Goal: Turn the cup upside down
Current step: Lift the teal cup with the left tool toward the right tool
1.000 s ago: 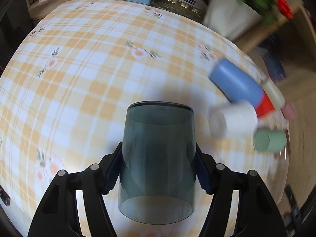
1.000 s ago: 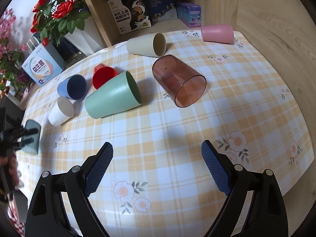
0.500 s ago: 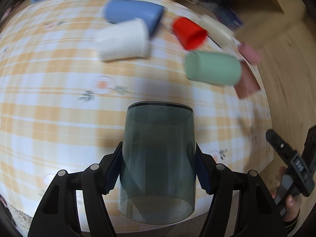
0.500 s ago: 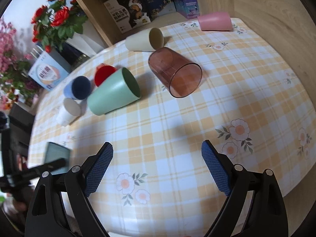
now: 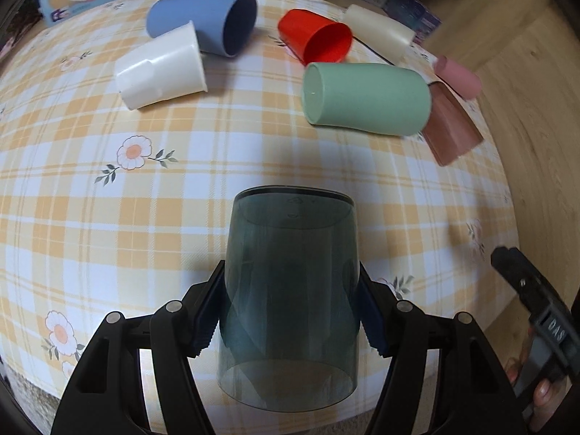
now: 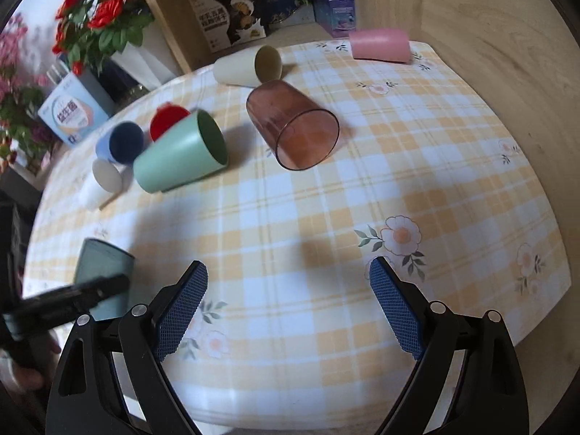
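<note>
My left gripper [image 5: 290, 311] is shut on a dark smoky translucent cup [image 5: 290, 290], its closed base pointing away from the camera and its open mouth toward it. The cup is held over the near part of the checked tablecloth [image 5: 108, 199]. In the right wrist view the same cup [image 6: 103, 275] shows at the left edge, held by the left gripper. My right gripper [image 6: 288, 308] is open and empty above the tablecloth's front part [image 6: 326, 253].
Several cups lie on their sides: white [image 5: 159, 67], blue [image 5: 203, 21], red [image 5: 315, 40], green [image 5: 366, 98], cream [image 5: 377, 32], pink [image 5: 458, 76] and brown translucent [image 6: 293, 125]. Boxes [image 6: 224, 18] and flowers [image 6: 98, 11] stand behind. A wooden wall [image 6: 489, 36] is at the right.
The left gripper has swung round with the cup, so the lying cups now show ahead of it. The right gripper has stayed open and tilted slightly.
</note>
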`<state>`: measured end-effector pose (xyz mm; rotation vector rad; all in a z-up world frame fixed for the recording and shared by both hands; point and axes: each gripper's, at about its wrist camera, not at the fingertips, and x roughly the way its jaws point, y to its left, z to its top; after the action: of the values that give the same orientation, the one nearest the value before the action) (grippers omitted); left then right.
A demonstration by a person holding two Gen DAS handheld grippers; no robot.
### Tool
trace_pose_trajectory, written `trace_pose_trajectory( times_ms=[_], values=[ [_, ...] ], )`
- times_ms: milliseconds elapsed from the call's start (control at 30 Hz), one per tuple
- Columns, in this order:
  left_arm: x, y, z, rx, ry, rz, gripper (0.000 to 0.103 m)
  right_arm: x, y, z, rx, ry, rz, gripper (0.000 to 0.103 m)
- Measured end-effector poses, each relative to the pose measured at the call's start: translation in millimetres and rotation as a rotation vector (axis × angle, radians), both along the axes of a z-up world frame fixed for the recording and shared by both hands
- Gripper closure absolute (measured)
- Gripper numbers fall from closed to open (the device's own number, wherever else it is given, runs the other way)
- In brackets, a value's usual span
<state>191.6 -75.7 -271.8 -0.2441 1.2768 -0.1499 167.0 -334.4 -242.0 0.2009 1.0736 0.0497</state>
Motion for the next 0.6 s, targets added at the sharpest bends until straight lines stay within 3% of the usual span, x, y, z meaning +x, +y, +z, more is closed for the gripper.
trace_pose_trajectory(
  times_ms=[200,600],
  values=[
    [-3.7,-11.4,-0.3,0.001,-0.006,0.031,0.039,-0.4,-0.9,-1.8,0.009,-0.008,0.016,0.015],
    [-7.0,-28.2,-9.6,-0.032,0.010,-0.016,0.039,2.1,1.2,-7.3,0.038,0.029,0.015,0.015]
  ],
)
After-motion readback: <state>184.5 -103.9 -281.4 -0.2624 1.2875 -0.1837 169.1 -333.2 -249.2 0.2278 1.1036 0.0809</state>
